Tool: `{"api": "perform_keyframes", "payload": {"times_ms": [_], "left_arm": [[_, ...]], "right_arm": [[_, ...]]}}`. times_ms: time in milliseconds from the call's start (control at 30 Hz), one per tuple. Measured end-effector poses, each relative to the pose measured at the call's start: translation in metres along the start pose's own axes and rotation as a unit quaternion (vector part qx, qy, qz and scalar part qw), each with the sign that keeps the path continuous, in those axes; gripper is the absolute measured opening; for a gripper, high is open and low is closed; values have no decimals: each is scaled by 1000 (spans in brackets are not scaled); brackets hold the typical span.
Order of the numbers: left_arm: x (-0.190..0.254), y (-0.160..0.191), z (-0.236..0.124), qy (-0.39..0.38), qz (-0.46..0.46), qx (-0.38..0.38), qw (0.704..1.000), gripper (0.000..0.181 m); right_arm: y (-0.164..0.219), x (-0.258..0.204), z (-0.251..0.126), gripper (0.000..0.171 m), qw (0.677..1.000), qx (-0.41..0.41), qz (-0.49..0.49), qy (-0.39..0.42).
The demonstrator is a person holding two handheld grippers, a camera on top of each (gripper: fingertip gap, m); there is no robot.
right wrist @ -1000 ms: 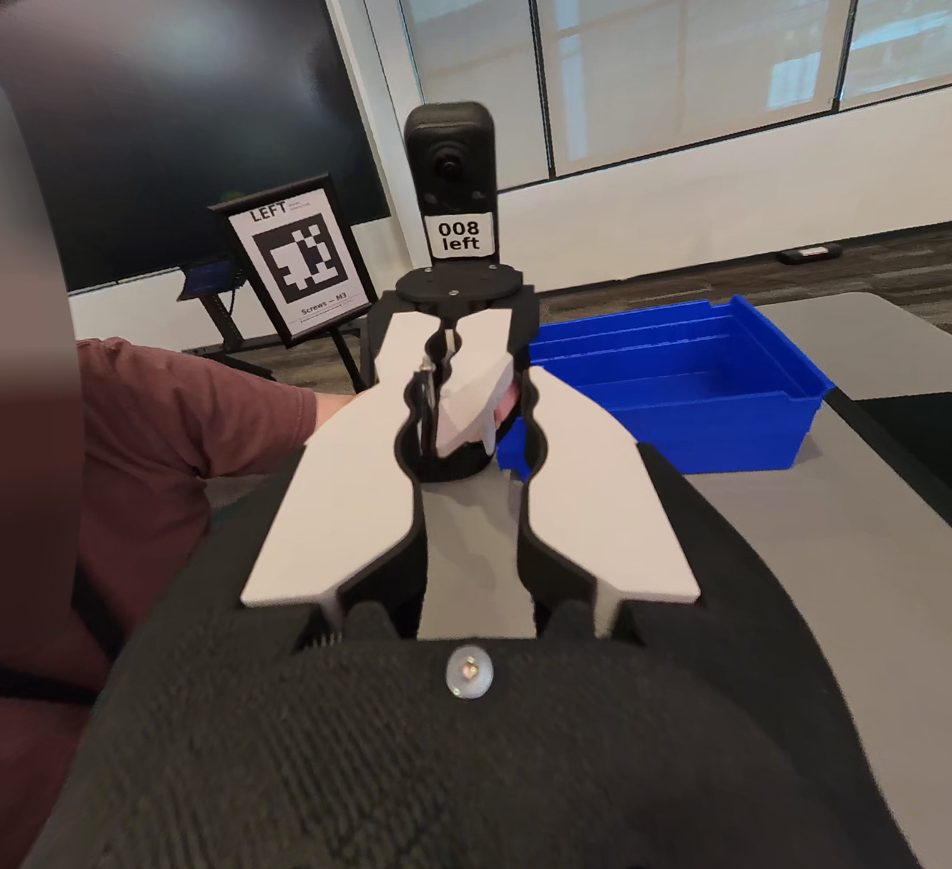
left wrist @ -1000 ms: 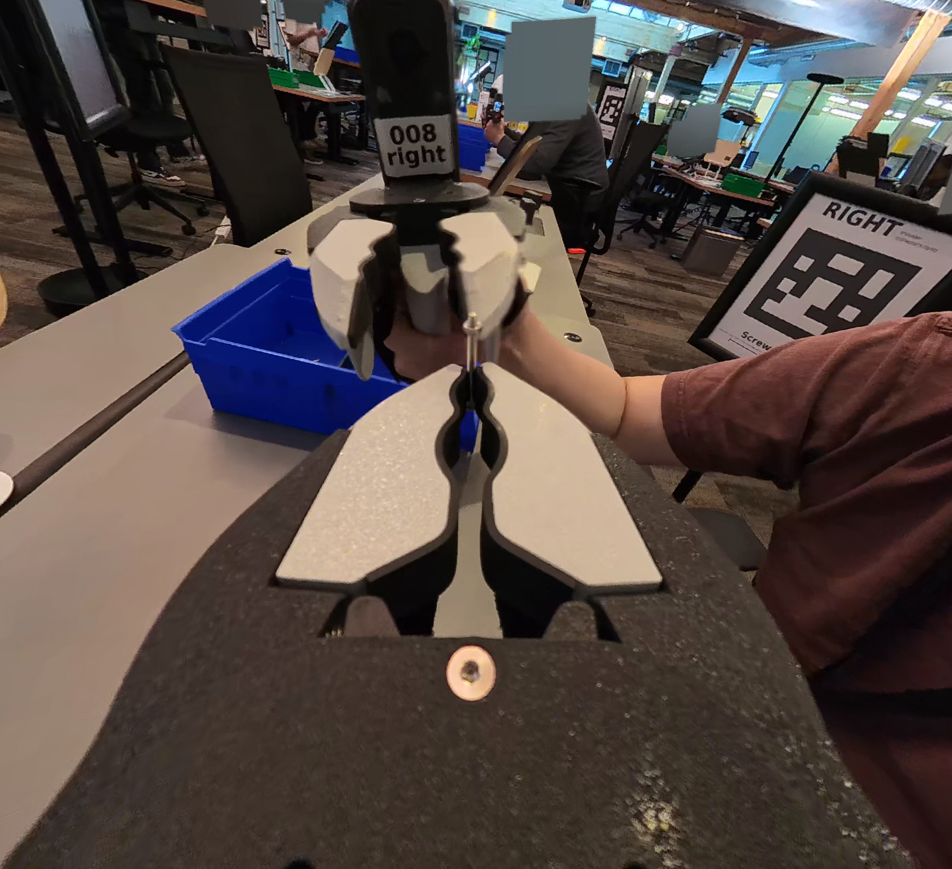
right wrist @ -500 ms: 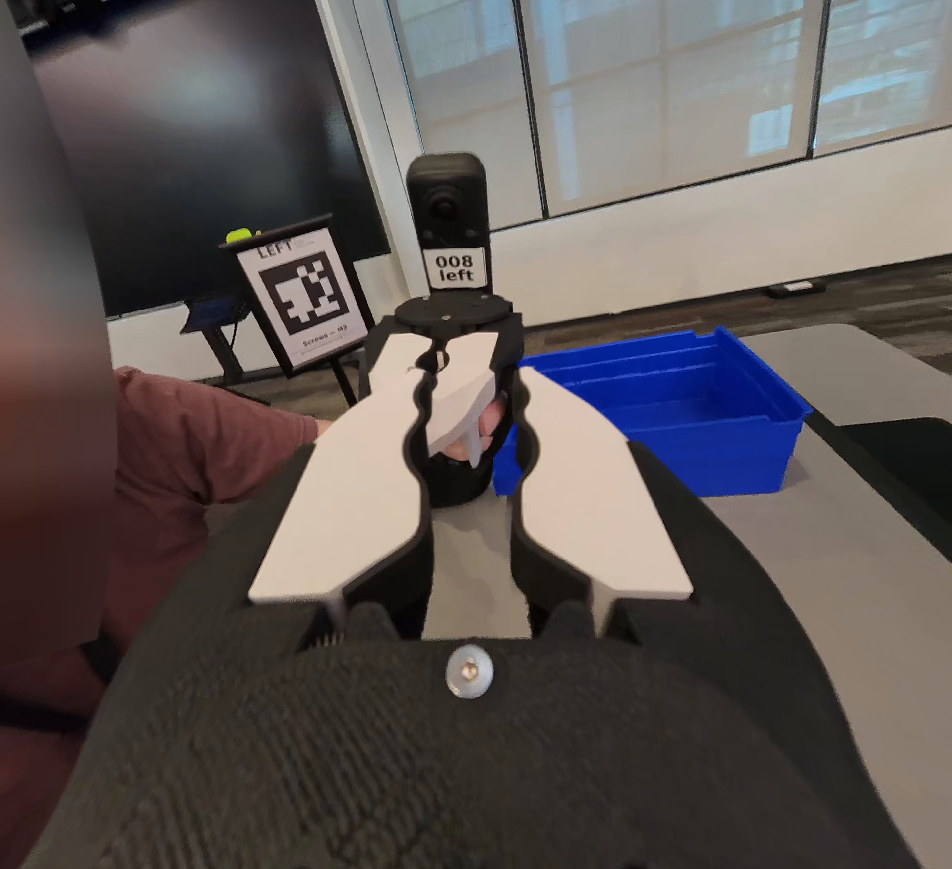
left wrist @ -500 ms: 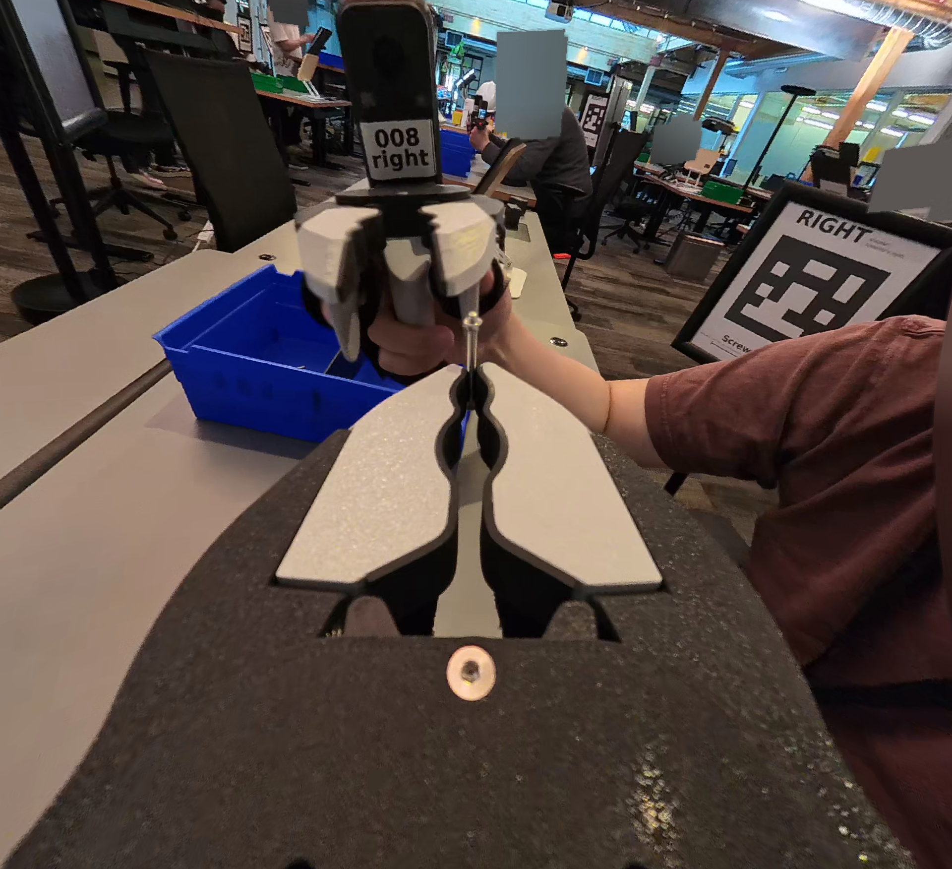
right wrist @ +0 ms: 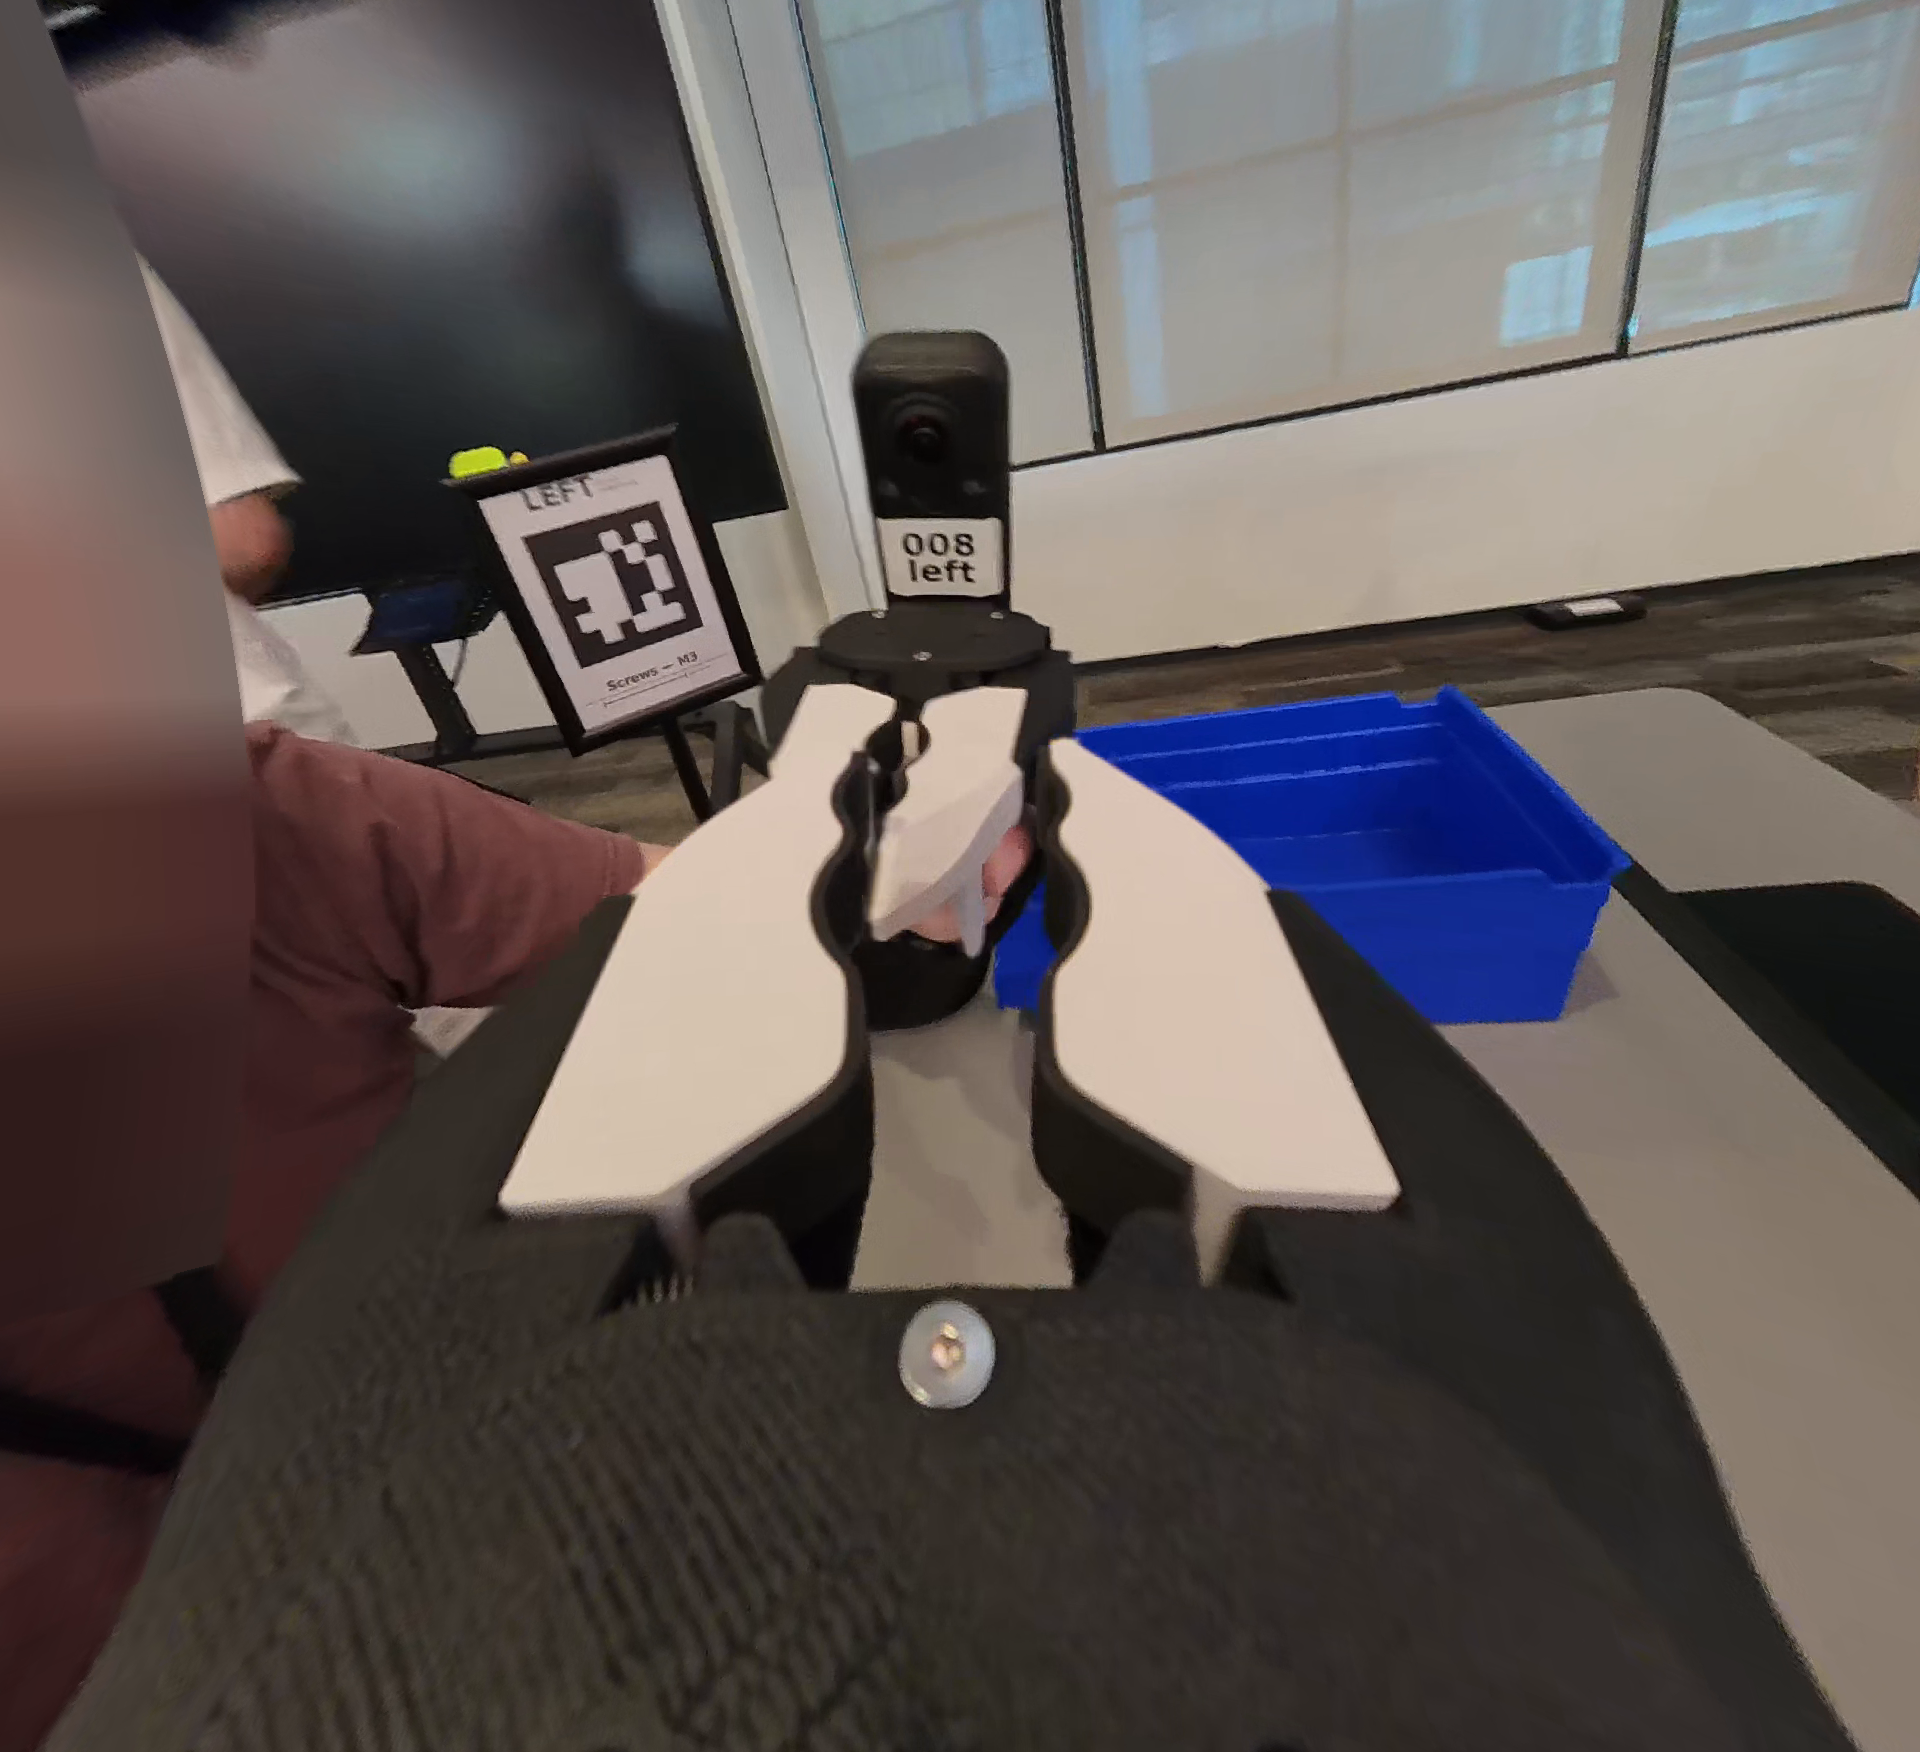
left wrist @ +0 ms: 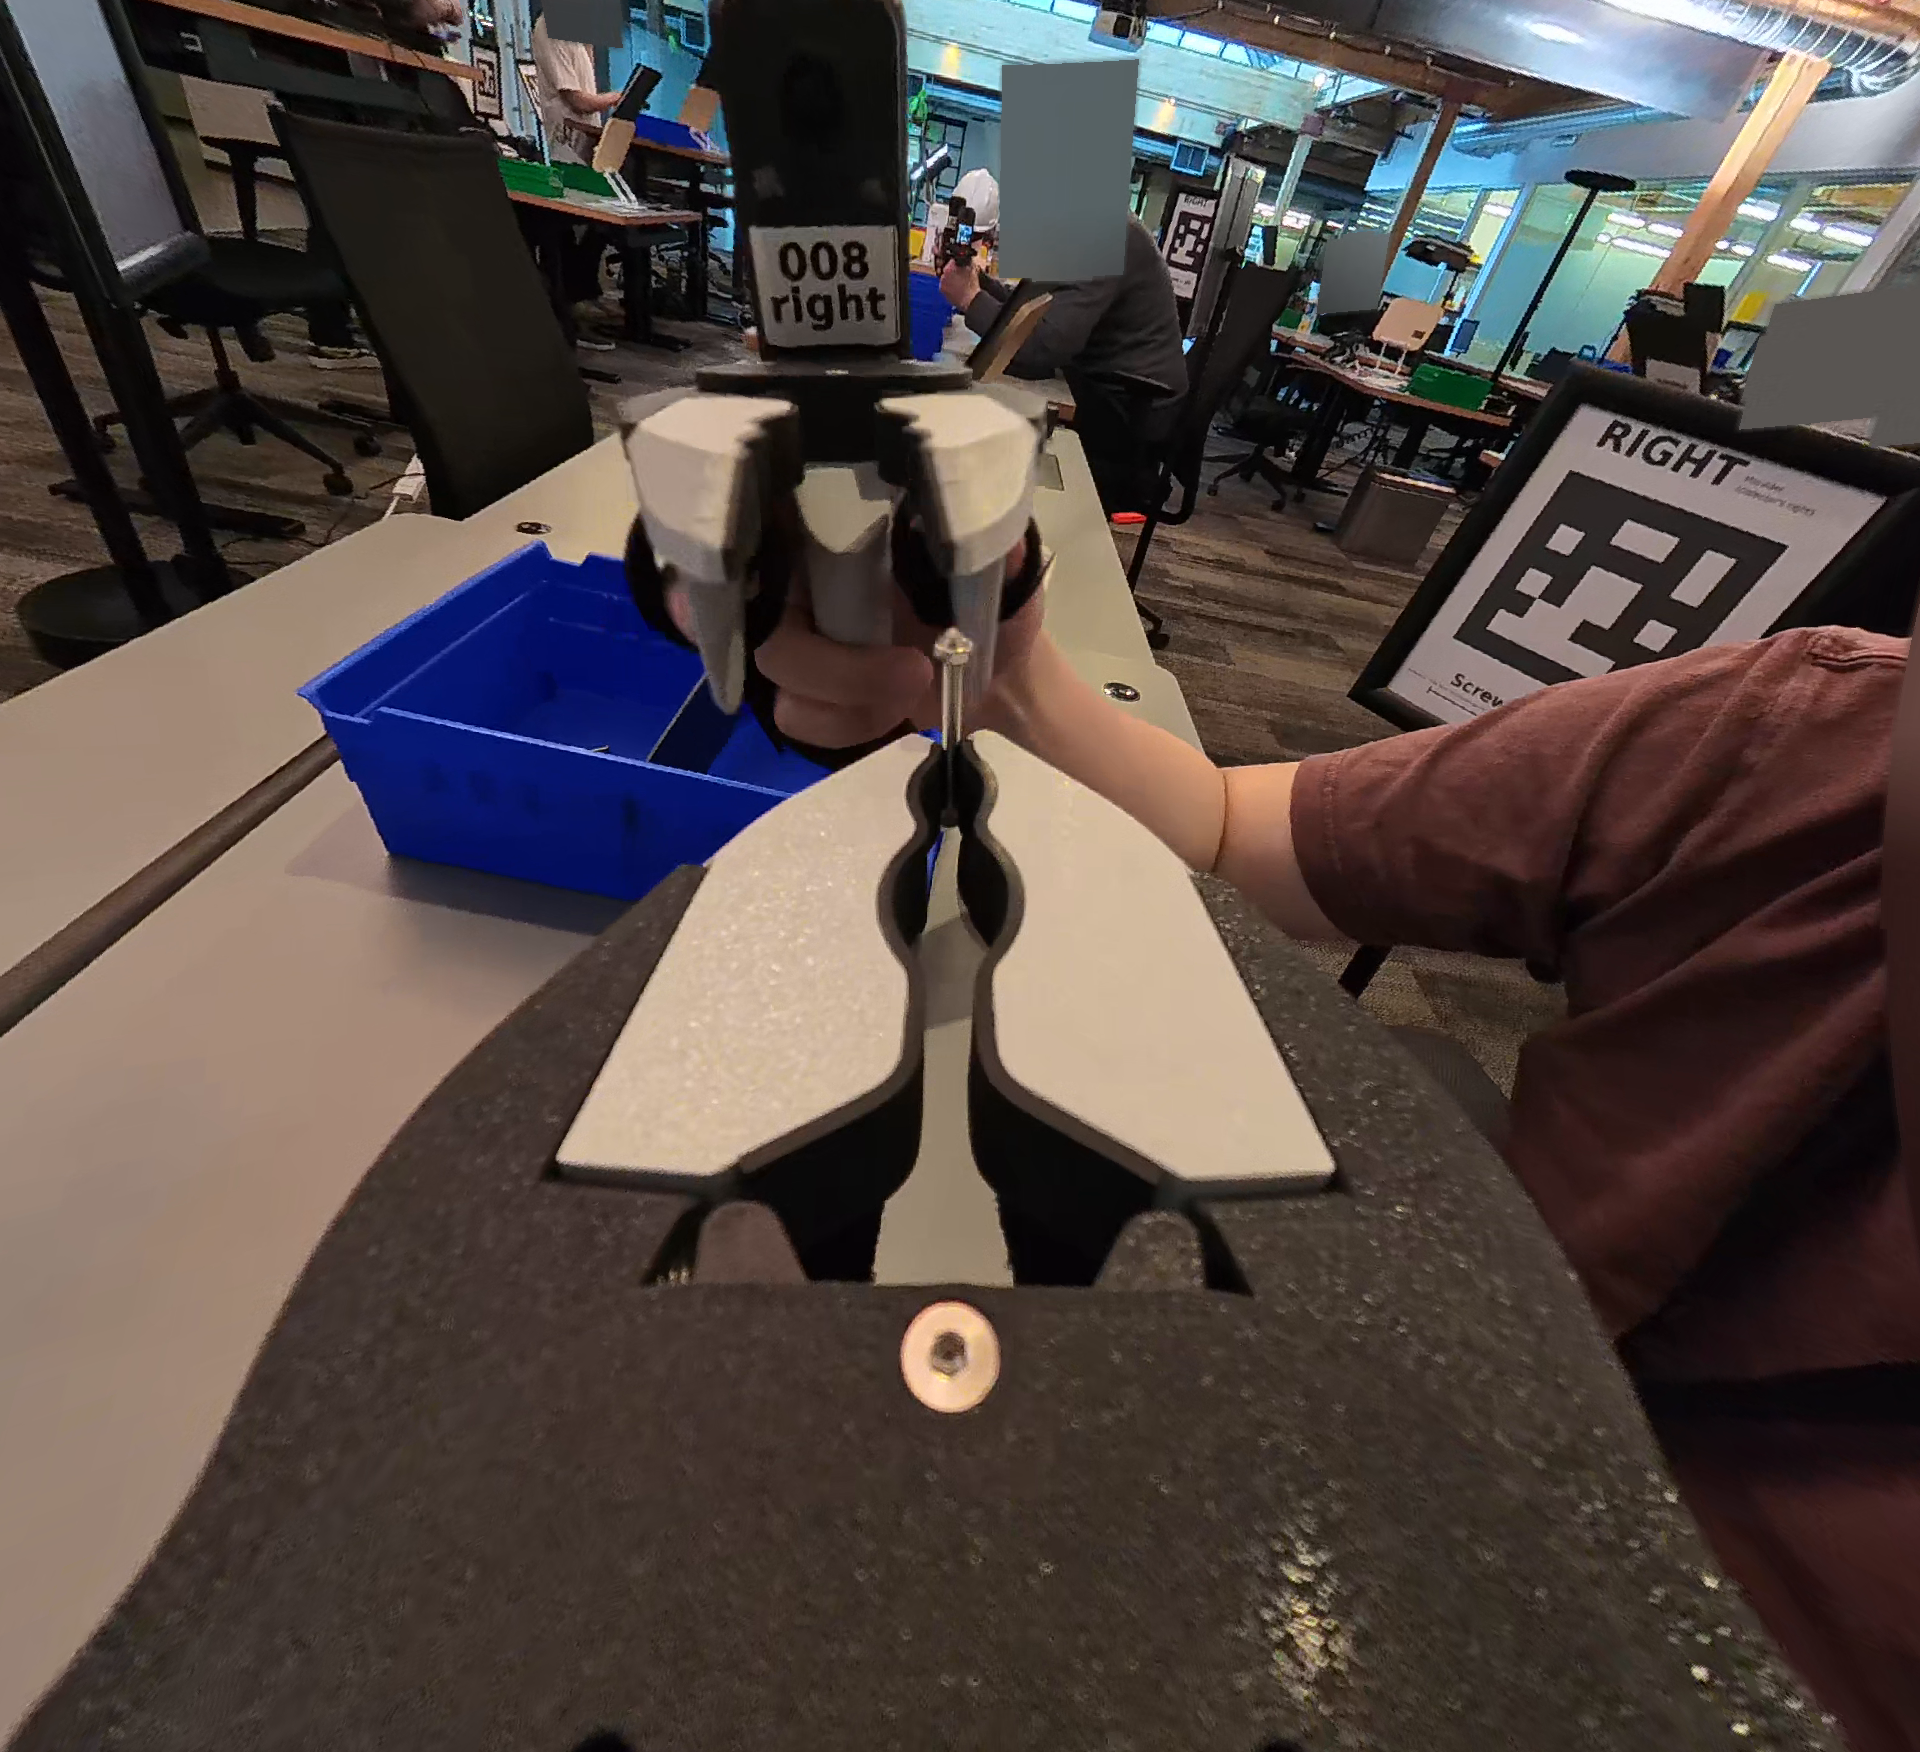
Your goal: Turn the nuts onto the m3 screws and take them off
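Seen from the left wrist view, the left gripper [left wrist: 948, 772] has its pale fingers drawn together at the tips, pinching a thin silver screw [left wrist: 950, 715] that stands upright with its head uppermost. A nut cannot be made out on the screw. Facing it, the right gripper [left wrist: 847, 663] is held in a bare hand [left wrist: 842, 684], its fingers spread apart with one tip just beside the screw's head. A blue bin [left wrist: 540, 746] sits on the grey table [left wrist: 156, 1131] behind, and a framed marker sign [left wrist: 1621, 580] stands off to the side.

Right wrist view, slightly blurred: the right gripper [right wrist: 951, 829] shows its fingers parted with a clear gap and nothing between them. Beyond the gap, the left gripper [right wrist: 878, 772] points back with its tips closed; the screw is too small and blurred to pick out here. The blue bin [right wrist: 1351, 881] rests on the table [right wrist: 1714, 871], beside another marker sign [right wrist: 613, 590] on a stand.
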State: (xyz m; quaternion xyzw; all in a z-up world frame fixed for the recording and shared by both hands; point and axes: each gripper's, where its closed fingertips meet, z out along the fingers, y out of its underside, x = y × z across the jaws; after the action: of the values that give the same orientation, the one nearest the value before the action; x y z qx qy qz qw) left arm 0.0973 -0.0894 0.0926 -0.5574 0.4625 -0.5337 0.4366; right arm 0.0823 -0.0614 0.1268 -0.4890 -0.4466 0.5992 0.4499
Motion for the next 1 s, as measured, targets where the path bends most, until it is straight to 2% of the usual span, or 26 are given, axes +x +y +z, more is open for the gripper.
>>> {"api": "perform_keyframes", "payload": {"times_ms": [167, 267, 400, 600, 833, 1000], "left_arm": [[1, 3, 4, 4, 0, -5, 1000, 2], [1, 2, 3, 1, 1, -3, 1000, 2], [1, -1, 0, 1, 1, 2, 1000, 2], [2, 2, 3, 5, 2, -5, 1000, 2], [1, -3, -2, 0, 1, 5, 1000, 2], [2, 1, 3, 1, 7, -5, 1000, 2]], "right_arm": [[9, -12, 16, 32, 1000, -19, -8, -17], [12, -4, 12, 34, 999, -30, -11, -2], [1, -3, 2, 29, 1000, 0, 7, -10], [15, -14, 21, 33, 999, -32, -10, -17], [5, 1, 4, 29, 1000, -1, 16, -8], [12, -15, 18, 30, 999, -19, 4, -32]]}}
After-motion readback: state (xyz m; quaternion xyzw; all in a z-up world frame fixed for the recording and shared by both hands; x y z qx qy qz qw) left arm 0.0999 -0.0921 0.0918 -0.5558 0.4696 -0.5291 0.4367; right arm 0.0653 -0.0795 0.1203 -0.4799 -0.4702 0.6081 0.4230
